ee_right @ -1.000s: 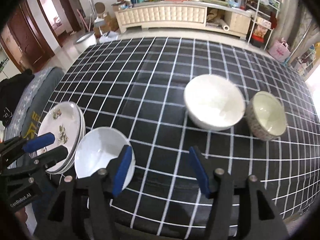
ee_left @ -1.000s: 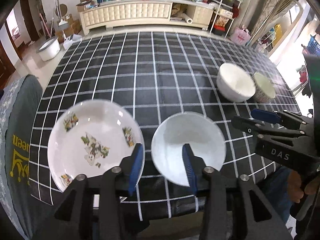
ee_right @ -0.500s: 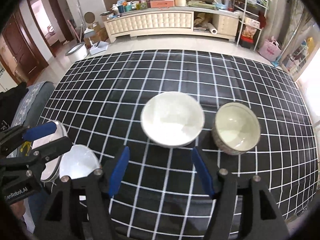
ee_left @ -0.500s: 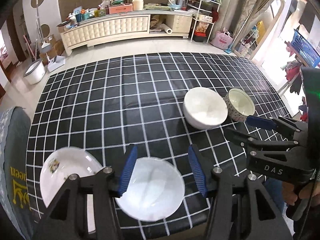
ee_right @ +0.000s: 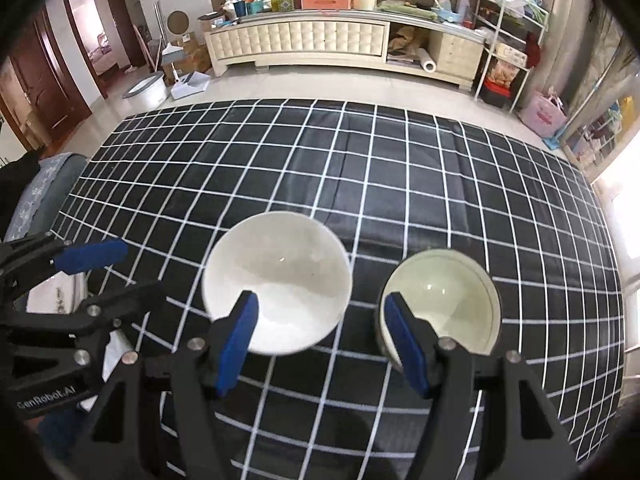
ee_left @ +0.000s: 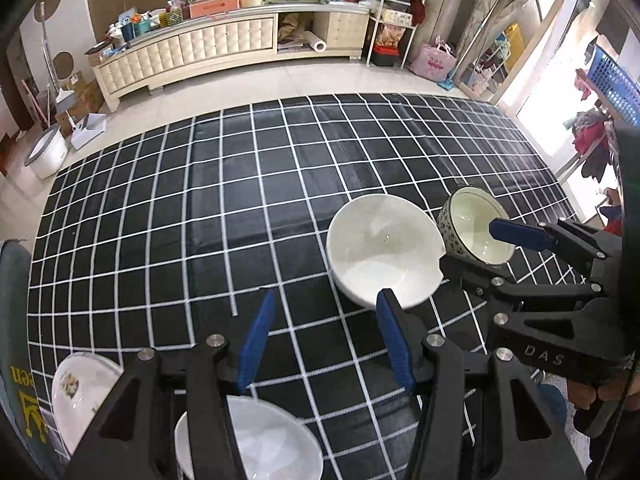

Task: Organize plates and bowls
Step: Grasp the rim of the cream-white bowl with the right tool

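A large white bowl (ee_left: pixel 384 248) (ee_right: pixel 276 280) stands on the black checked tablecloth (ee_left: pixel 240 200), with a smaller patterned bowl (ee_left: pixel 474 232) (ee_right: pixel 440 308) just to its right. A plain white plate (ee_left: pixel 256 440) and a floral plate (ee_left: pixel 76 388) lie at the near left edge. My left gripper (ee_left: pixel 324 340) is open and empty, above the cloth just short of the white bowl. My right gripper (ee_right: pixel 320 340) is open and empty, its fingers over the gap between the two bowls; it also shows in the left wrist view (ee_left: pixel 472 248).
The cloth (ee_right: pixel 360 168) stretches far beyond the bowls. A grey chair or cushion (ee_right: pixel 44 196) sits at the table's left edge. A cream sideboard (ee_left: pixel 200 48) with clutter and shelves (ee_right: pixel 508 32) stand across the floor behind the table.
Both grippers have moved right and forward from over the two plates toward the two bowls. The plates have slid to the near left of the views. Both stayed open.
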`<state>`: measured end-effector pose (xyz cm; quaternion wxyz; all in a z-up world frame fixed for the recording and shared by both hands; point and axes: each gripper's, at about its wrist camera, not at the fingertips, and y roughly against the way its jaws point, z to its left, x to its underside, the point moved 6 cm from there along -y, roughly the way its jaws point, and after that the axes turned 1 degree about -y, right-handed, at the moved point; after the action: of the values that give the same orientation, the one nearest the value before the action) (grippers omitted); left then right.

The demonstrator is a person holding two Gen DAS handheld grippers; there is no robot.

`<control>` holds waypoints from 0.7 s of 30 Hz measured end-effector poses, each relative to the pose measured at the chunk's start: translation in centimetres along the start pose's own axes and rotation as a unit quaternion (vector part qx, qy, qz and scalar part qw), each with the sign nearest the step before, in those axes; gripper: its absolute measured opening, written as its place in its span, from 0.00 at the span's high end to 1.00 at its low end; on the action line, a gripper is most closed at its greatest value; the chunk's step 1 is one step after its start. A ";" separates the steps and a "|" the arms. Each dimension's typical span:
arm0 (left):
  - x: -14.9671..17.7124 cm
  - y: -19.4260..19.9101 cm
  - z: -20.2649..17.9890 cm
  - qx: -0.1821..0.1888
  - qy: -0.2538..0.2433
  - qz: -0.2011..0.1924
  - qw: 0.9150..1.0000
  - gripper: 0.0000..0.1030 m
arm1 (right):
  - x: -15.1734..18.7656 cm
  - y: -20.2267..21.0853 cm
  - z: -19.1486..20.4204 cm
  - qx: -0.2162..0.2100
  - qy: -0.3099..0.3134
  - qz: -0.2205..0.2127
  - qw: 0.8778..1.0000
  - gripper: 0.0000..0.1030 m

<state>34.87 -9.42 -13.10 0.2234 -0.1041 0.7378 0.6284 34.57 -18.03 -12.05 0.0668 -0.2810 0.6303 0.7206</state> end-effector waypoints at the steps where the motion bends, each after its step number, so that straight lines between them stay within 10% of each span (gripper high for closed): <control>1: -0.1 -0.4 -0.1 -0.001 0.001 0.001 1.000 0.51 | -0.2 -0.4 -0.2 0.003 0.003 -0.002 1.000 0.33; 21: -1.0 -7.3 -0.5 -0.004 0.012 0.053 0.999 0.90 | 0.2 -5.8 -0.1 0.016 0.056 0.065 0.996 0.90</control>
<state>38.85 -11.40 -19.06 0.1801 -0.0737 0.7424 0.6411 37.06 -17.00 -17.24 -0.0113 -0.2781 0.6616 0.6963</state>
